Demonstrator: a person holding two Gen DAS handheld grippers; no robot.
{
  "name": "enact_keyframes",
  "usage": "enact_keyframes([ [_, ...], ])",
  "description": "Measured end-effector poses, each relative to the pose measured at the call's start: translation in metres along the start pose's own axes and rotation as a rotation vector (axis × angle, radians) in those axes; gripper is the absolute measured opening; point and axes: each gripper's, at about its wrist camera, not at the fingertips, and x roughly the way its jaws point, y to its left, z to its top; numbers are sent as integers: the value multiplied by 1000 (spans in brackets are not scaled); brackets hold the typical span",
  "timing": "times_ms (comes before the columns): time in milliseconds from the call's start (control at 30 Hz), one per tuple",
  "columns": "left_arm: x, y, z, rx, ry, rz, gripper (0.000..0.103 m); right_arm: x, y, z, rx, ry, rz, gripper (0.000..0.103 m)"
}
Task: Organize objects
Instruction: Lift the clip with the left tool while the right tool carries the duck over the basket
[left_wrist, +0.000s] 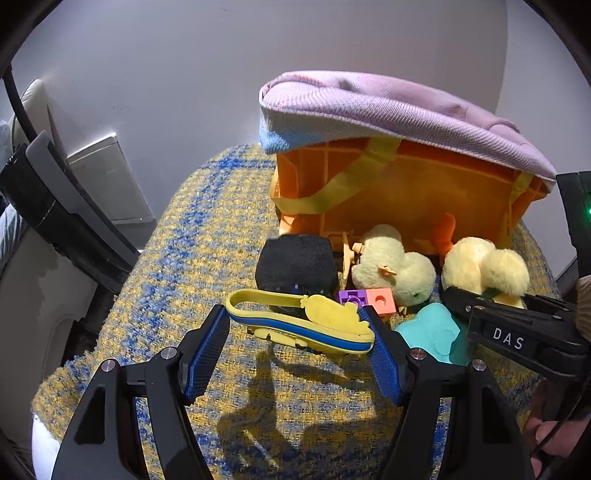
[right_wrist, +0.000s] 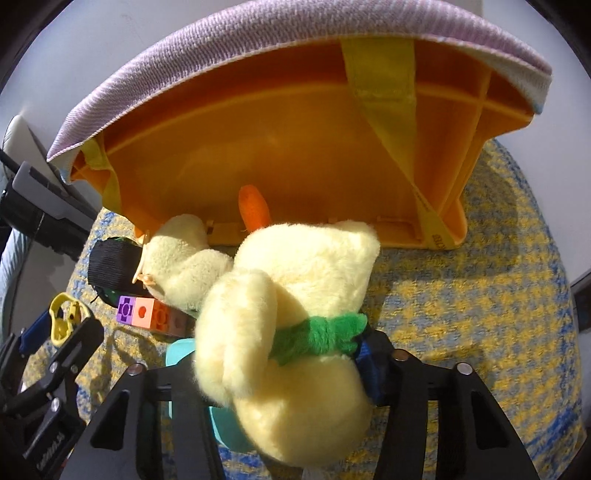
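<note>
My left gripper is shut on a yellow and blue toy sandal, held just above the cloth. My right gripper is shut on a yellow plush duck with a green collar; the duck also shows in the left wrist view. An orange plastic bin lies on its side with its opening toward me, a purple cloth draped over it. In front of it lie a second plush duck, a black block, joined purple and pink cubes and a teal shape.
Everything rests on a yellow and blue woven cloth over a rounded surface. A small orange piece sits at the bin's mouth. A black device and a grey panel stand at the left, past the cloth's edge.
</note>
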Motion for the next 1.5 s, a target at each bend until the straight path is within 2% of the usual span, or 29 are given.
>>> enact_keyframes([
  [300, -13, 4, 6, 17, -14, -47, 71, -34, 8, -4, -41, -45, -26, 45],
  [333, -17, 5, 7, 20, -17, -53, 71, -42, 10, -9, 0, -59, -55, 45],
  [633, -53, 8, 28, 38, -47, -110, 71, -102, 3, -19, 48, -91, -62, 45],
  [1067, -92, -4, 95, 92, -127, -181, 71, -156, 24, 58, 28, -215, -79, 45],
  [1500, -74, -25, 157, 136, -157, -221, 71, -158, 3, 118, 38, -248, -102, 45],
])
